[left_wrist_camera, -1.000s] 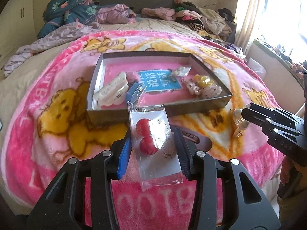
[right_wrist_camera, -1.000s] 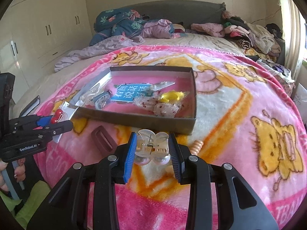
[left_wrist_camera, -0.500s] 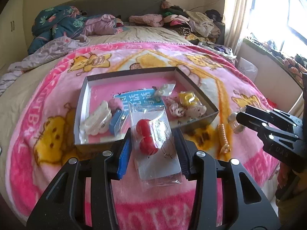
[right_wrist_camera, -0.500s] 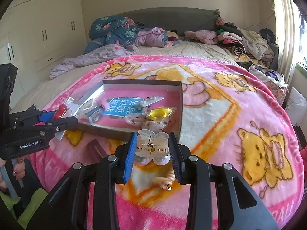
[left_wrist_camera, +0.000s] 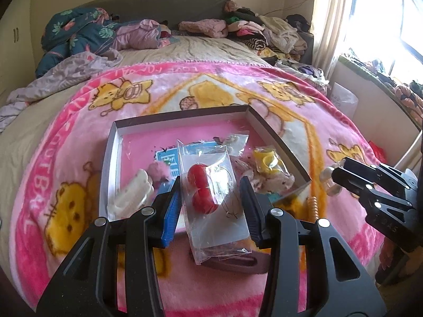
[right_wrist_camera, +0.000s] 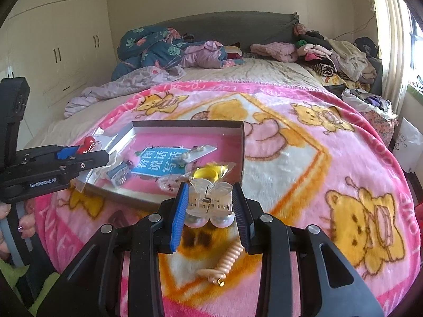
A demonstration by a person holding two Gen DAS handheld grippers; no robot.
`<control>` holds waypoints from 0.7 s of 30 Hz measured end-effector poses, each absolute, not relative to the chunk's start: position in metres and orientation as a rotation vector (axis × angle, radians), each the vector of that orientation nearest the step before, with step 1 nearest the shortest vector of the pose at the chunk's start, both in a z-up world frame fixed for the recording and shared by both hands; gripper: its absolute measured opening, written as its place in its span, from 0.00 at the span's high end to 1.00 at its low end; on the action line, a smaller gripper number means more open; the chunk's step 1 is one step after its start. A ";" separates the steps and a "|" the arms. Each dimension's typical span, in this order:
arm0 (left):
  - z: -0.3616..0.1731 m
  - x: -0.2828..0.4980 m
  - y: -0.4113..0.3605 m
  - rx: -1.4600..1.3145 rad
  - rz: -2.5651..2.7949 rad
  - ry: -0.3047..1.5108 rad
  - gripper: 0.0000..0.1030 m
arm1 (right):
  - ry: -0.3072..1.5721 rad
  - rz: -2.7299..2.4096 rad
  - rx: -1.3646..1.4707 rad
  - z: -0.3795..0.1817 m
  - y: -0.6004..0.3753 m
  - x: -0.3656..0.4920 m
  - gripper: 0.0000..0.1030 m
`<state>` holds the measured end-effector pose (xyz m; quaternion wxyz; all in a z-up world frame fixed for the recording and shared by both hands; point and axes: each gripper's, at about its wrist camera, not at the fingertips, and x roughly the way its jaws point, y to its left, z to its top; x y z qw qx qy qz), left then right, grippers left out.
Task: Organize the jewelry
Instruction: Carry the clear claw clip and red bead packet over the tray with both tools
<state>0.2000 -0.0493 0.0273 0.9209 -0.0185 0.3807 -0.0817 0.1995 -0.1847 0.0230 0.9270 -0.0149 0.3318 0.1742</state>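
My left gripper (left_wrist_camera: 211, 206) is shut on a clear packet of red earrings (left_wrist_camera: 211, 192), held above the near edge of a shallow grey box (left_wrist_camera: 275, 142) lined in pink. In the right wrist view my right gripper (right_wrist_camera: 208, 208) is shut on a clear pearl hair claw (right_wrist_camera: 208, 203), just short of the box's (right_wrist_camera: 242, 148) near right corner. Inside the box lie a blue card (right_wrist_camera: 161, 165), a yellow item in a bag (right_wrist_camera: 208, 173), a white hair clip (left_wrist_camera: 132, 195) and other small packets. Each gripper shows in the other's view: left gripper (right_wrist_camera: 105, 155), right gripper (left_wrist_camera: 334, 175).
A peach spiral hair tie (right_wrist_camera: 227, 261) lies on the pink cartoon blanket (right_wrist_camera: 304, 171) under my right gripper. A dark mauve band (left_wrist_camera: 238, 262) lies below the left one. Piled clothes (right_wrist_camera: 330, 58) and bedding fill the head of the bed. A hand (right_wrist_camera: 23, 227) holds the left gripper.
Both grippers have moved forward and up toward the box with their items. The earring packet now hangs over the box's near edge, and the hair claw is closer to its corner.
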 end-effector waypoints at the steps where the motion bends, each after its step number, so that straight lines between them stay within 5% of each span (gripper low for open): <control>1: 0.027 0.203 -0.048 -0.039 -0.164 0.783 0.67 | 0.680 0.357 -0.029 0.023 -0.185 0.201 0.69; 21: 0.001 0.256 -0.043 -0.055 -0.154 0.857 0.67 | 0.696 0.362 -0.034 0.019 -0.179 0.254 0.69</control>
